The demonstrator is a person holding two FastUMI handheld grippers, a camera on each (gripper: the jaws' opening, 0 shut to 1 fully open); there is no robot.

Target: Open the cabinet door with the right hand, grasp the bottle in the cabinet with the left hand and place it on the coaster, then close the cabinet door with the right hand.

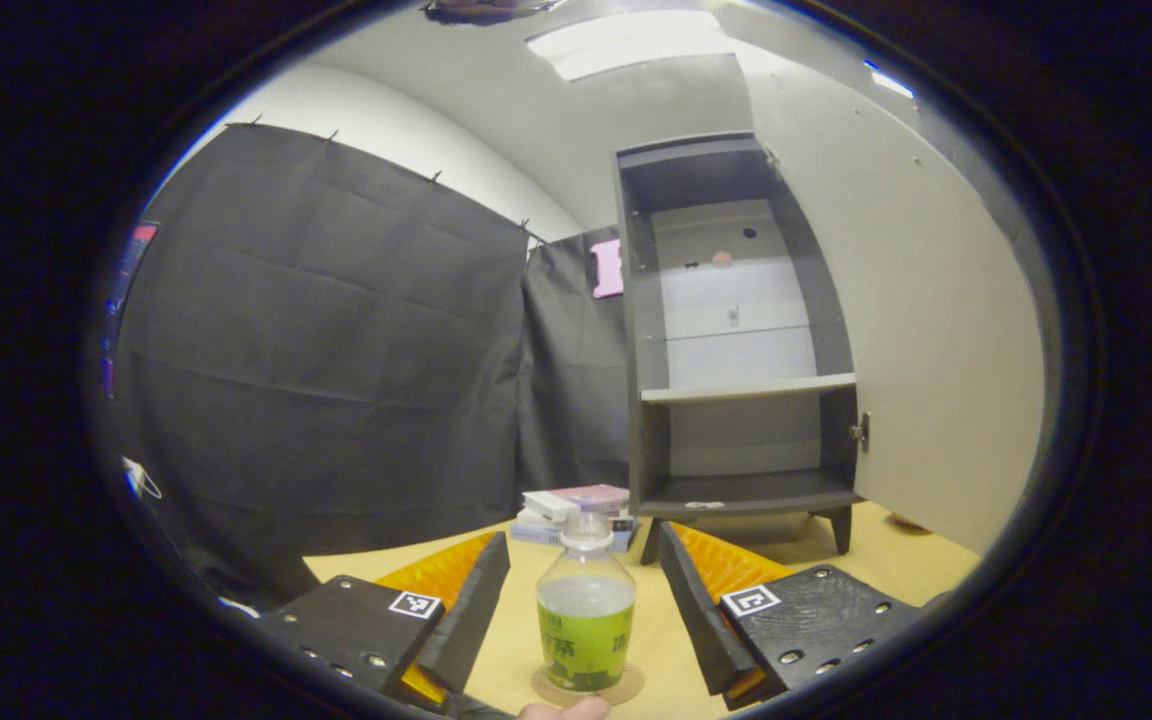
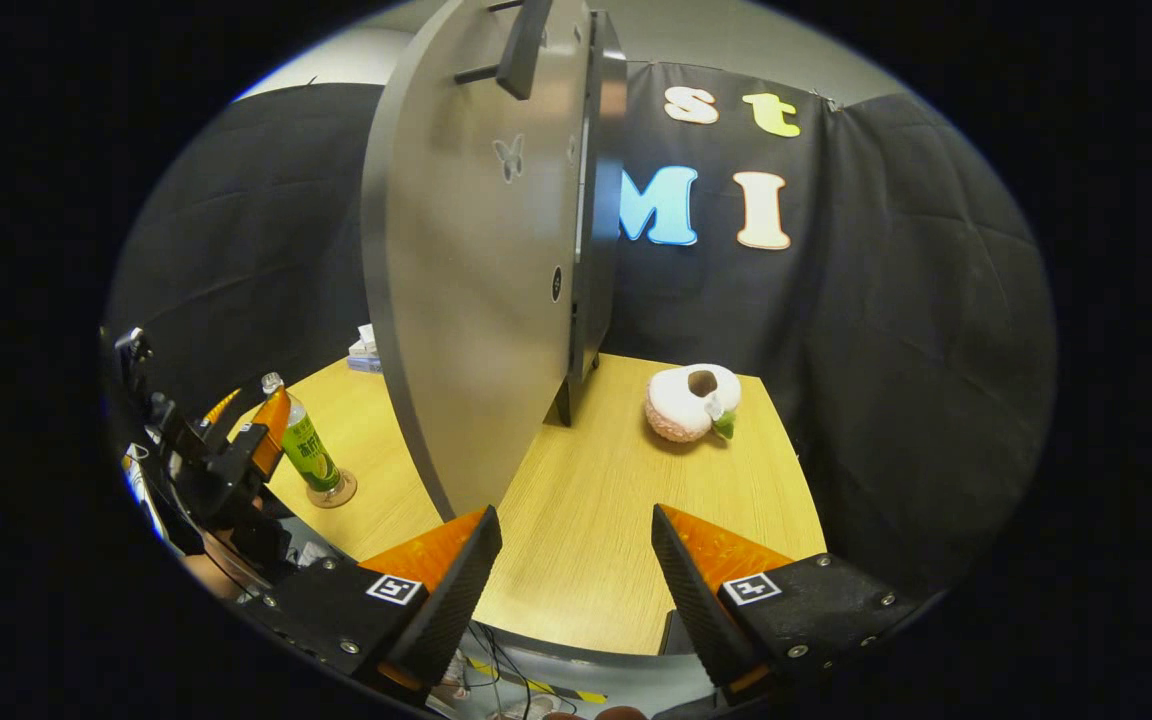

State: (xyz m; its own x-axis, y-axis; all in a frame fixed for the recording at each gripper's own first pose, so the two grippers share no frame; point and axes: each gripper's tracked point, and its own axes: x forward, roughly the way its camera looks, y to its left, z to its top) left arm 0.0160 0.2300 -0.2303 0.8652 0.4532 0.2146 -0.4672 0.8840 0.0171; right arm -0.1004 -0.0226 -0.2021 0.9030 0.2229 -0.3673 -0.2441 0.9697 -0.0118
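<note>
The bottle (image 1: 585, 605) stands upright, cap up, on the coaster (image 1: 626, 687) (cabinet door (image 2: 466, 280) ajar), between the released left tool's (image 1: 584, 610) spread fingers, untouched.

The bottle (image 1: 585, 610) stands upright on the coaster (image 1: 626, 686) between the left gripper's (image 1: 584, 615) spread fingers; the cabinet (image 1: 736, 340) beyond stands open.

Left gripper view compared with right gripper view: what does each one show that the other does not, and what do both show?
Left gripper view alone: the dark cabinet's bare inside shelves and a stack of small boxes. Right gripper view alone: a white-and-pink plush toy and the grey door's outer face. Both: the green-labelled clear plastic bottle standing on the round coaster, the wooden table, the open door.
</note>
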